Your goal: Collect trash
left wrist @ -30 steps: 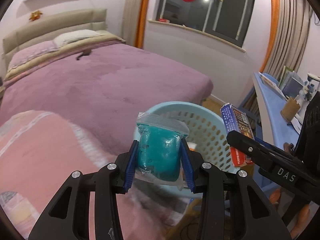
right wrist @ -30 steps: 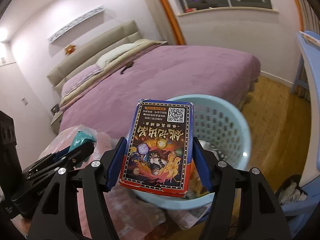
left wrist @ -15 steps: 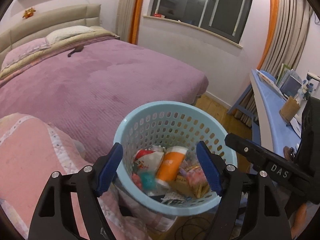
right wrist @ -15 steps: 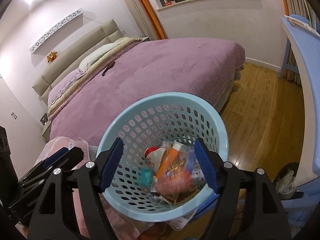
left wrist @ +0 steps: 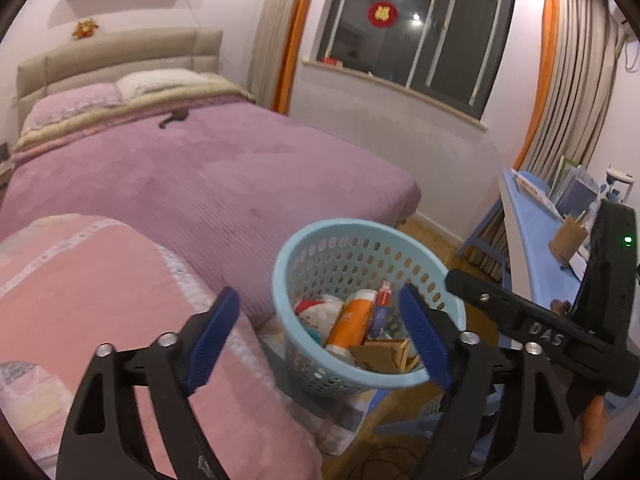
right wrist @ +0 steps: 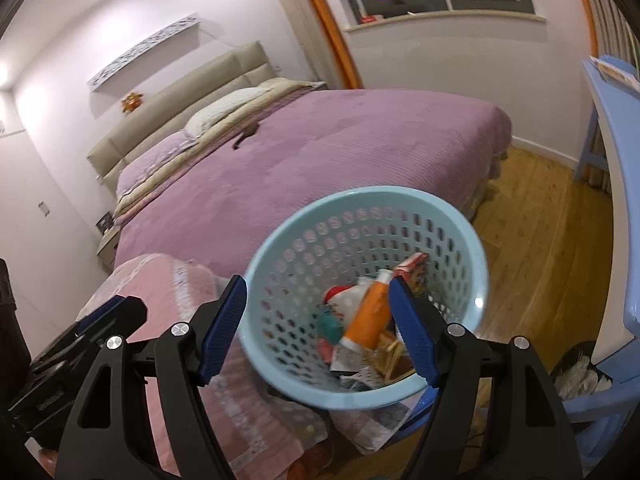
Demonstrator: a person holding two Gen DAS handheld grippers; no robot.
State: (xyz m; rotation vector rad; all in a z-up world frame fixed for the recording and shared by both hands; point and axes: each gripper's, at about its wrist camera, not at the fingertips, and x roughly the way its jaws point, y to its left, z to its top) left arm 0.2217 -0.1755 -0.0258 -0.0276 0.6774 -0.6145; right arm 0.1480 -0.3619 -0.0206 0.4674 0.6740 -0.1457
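Note:
A light blue perforated basket (left wrist: 348,224) (right wrist: 360,194) stands by the foot of the bed, holding several pieces of trash. An orange bottle (left wrist: 350,324) (right wrist: 370,316) leans in it, beside a teal bag (right wrist: 330,324) and a red-edged card box (right wrist: 414,268). My left gripper (left wrist: 318,292) hovers near the basket's left rim; its jaws are opening with nothing between them. My right gripper (right wrist: 317,282) hangs over the basket's near side, open and empty. Its black body (left wrist: 520,320) shows at the right of the left wrist view.
A pink folded quilt (left wrist: 100,300) (right wrist: 160,280) lies left of the basket. The purple bed (left wrist: 200,180) stretches behind, with a small dark object (left wrist: 174,118) near the pillows. A blue desk (left wrist: 532,220) (right wrist: 612,120) runs along the right above the wooden floor (right wrist: 540,220).
The left gripper let go of the teal bag and the right let go of the card box; both now lie in the basket. Both jaws opened and both grippers shifted left.

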